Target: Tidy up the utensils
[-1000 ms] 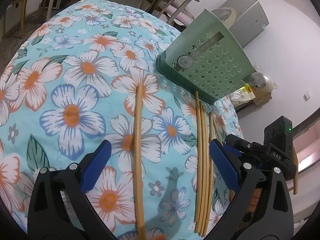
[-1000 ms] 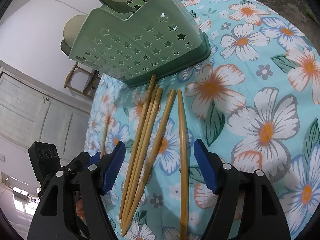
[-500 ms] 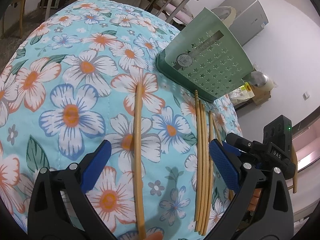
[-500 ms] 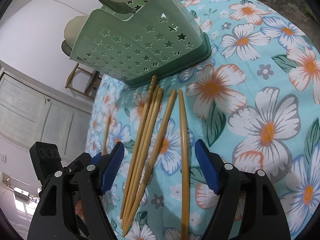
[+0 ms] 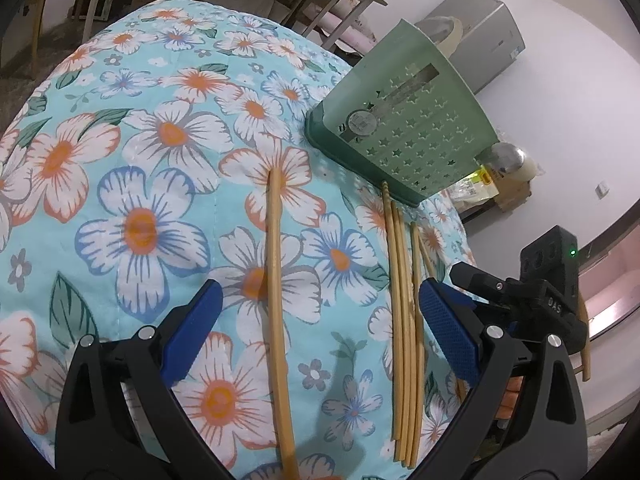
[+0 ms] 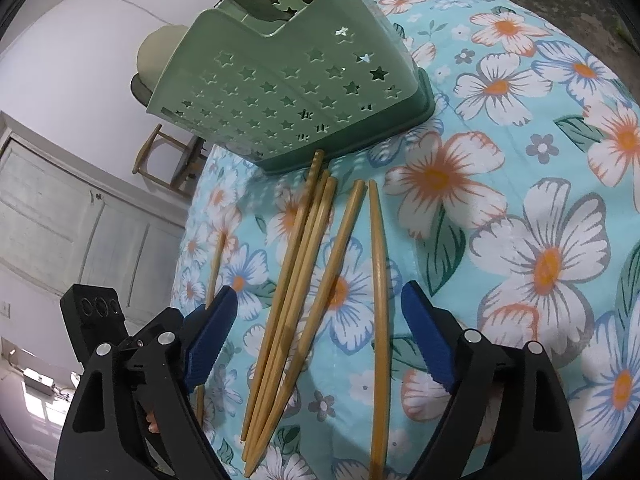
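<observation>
On a table under a blue flowered cloth (image 5: 132, 184), in a room with white walls and a grey cabinet (image 5: 486, 36), bamboo chopsticks (image 6: 304, 280) lie before the green basket (image 6: 280, 92), between the wide-open, empty left gripper (image 5: 320, 328) and right gripper (image 6: 320, 336).

Both views are evenly and softly lit, bright on the white walls with mild glare toward 3 o'clock in the left view. The left gripper (image 5: 318, 320) casts a faint shadow on the floral tablecloth (image 5: 140, 160). Fisheye bending curves everything, with dark vignetted corners; focus is sharp centrally.
</observation>
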Demonstrator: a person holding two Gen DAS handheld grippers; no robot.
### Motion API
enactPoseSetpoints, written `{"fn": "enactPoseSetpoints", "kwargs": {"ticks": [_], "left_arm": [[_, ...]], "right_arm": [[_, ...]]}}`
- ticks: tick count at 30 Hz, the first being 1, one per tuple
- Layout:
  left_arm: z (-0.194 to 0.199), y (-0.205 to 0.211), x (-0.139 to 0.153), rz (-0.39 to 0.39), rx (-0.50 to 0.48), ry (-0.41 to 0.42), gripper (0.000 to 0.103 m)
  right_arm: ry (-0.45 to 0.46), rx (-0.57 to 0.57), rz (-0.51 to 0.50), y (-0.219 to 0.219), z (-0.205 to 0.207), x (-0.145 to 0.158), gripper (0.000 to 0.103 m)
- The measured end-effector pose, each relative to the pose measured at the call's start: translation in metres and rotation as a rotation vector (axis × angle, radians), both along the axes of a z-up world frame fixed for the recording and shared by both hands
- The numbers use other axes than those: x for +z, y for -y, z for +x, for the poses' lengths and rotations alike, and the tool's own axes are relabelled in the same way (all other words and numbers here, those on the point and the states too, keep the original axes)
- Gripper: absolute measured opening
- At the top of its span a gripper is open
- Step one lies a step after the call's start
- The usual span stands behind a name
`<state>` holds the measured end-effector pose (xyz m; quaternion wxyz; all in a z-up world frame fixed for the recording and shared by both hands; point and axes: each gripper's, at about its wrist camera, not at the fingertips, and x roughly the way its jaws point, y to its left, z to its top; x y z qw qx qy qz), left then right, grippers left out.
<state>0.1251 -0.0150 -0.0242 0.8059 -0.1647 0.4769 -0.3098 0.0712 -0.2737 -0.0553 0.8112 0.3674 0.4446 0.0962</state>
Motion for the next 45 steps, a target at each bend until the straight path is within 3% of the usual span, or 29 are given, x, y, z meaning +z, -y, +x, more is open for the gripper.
{"fn": "enactPoseSetpoints", "kwargs": {"ticks": [4, 9, 15, 18, 20, 22, 23, 26, 28, 32, 38, 45], "left_arm": [[-0.001, 0.005, 0.001, 0.043, -0.020, 0.009, 0.095], [0.004, -0.002, 0.006, 0.012, 0.009, -0.019, 0.094], [0.018, 0.006, 0.028, 0.112, -0.008, 0.098, 0.094], [0.030, 0.019, 0.031, 0.239, -0.033, 0.142, 0.073], [0.041, 0.027, 0.026, 0.318, -0.048, 0.138, 0.062], [0.051, 0.037, 0.018, 0.390, -0.094, 0.116, 0.044], [0.053, 0.041, 0.015, 0.421, -0.110, 0.117, 0.042], [0.056, 0.046, 0.012, 0.481, -0.138, 0.126, 0.028], [0.056, 0.048, 0.013, 0.493, -0.146, 0.126, 0.011], [0.053, 0.046, 0.015, 0.490, -0.141, 0.120, 0.006], [0.040, 0.036, 0.019, 0.452, -0.095, 0.112, 0.005], [0.028, 0.041, 0.016, 0.506, -0.099, 0.141, 0.005]], "right_arm": [[0.003, 0.001, 0.005, -0.001, 0.002, -0.001, 0.083], [0.006, 0.005, 0.013, 0.000, 0.003, -0.003, 0.083], [0.006, 0.010, 0.007, 0.002, 0.000, -0.002, 0.084], [0.009, 0.015, 0.001, 0.001, 0.001, -0.002, 0.084], [0.010, 0.018, -0.001, 0.001, 0.001, -0.002, 0.084], [0.011, 0.022, -0.005, 0.001, 0.002, -0.002, 0.084], [0.012, 0.024, -0.006, 0.000, 0.002, -0.002, 0.084], [0.012, 0.026, -0.005, 0.001, 0.002, -0.001, 0.084], [0.012, 0.027, -0.008, 0.001, 0.002, -0.001, 0.084], [0.006, 0.032, -0.038, -0.002, 0.003, 0.000, 0.081], [-0.018, 0.021, -0.144, -0.002, 0.002, 0.008, 0.067], [-0.040, 0.027, -0.389, -0.011, 0.018, 0.011, 0.035]]}}
